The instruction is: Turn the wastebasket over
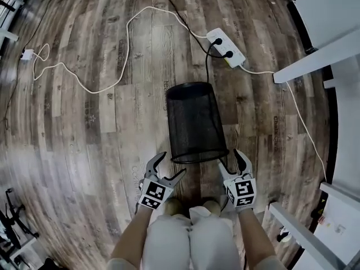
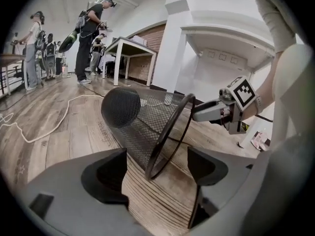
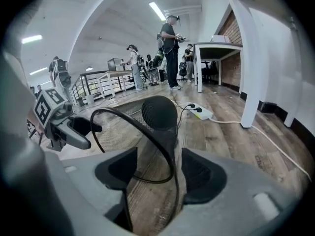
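Note:
A black wire-mesh wastebasket [image 1: 194, 122] lies on its side on the wooden floor, its round open rim toward me and its closed bottom pointing away. My left gripper [image 1: 171, 165] is open just left of the rim's near edge. My right gripper [image 1: 230, 159] is open at the rim's right edge. In the left gripper view the wastebasket [image 2: 133, 117] fills the middle beyond the spread jaws of the left gripper [image 2: 157, 168], and the right gripper [image 2: 199, 113] shows past the rim. In the right gripper view the rim of the wastebasket [image 3: 160, 112] runs down between the right gripper's [image 3: 157, 173] jaws, untouched by the pads.
A white power strip [image 1: 226, 48] with black plugs lies beyond the basket, and a white cable [image 1: 112, 83] loops across the floor at the left. White furniture [image 1: 315, 61] stands along the right. My knees and feet [image 1: 188, 210] are just behind the grippers. People [image 2: 91, 33] stand far off.

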{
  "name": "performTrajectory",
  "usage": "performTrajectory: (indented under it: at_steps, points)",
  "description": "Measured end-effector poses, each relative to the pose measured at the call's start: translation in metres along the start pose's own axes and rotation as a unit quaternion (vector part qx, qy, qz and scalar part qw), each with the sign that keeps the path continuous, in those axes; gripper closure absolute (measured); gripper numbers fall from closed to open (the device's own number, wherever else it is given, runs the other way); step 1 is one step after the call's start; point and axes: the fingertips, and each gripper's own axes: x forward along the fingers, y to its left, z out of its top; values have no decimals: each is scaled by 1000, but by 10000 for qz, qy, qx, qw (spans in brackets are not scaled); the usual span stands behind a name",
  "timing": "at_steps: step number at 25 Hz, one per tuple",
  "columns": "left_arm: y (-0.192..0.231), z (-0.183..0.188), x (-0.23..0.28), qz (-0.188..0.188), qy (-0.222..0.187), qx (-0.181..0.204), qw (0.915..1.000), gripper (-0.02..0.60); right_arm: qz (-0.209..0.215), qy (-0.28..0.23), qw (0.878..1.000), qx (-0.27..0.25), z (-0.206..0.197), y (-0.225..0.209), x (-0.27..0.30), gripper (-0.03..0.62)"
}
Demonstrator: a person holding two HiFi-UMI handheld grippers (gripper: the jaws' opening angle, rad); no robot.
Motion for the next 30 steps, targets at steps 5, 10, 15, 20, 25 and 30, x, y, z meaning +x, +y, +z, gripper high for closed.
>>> performTrajectory:
  at_steps: [5, 10, 15, 20, 25, 30]
  points:
    - [16, -10, 15, 189, -181, -26, 9997, 204, 57, -305, 9994, -117, -1, -2, 27, 324]
    - [26, -14, 26, 363, -413, -293, 9981, 204, 162, -509, 9984, -197, 3, 3, 46, 329]
    - [31, -8, 29, 462, -695, -355, 9959, 204, 120, -757, 9967, -258, 11, 3, 53, 428]
    - [39, 4, 25, 570, -917, -382, 9934, 204, -114, -725, 9955, -593, 16, 2, 53, 511]
    - [32, 9, 14, 534, -869, -302, 9943, 204, -328, -585, 9949, -753, 31, 6, 42, 535]
    - [14, 16, 0, 476, -760, -252, 9956, 206, -371, -286, 9957, -805, 45, 13, 25, 549]
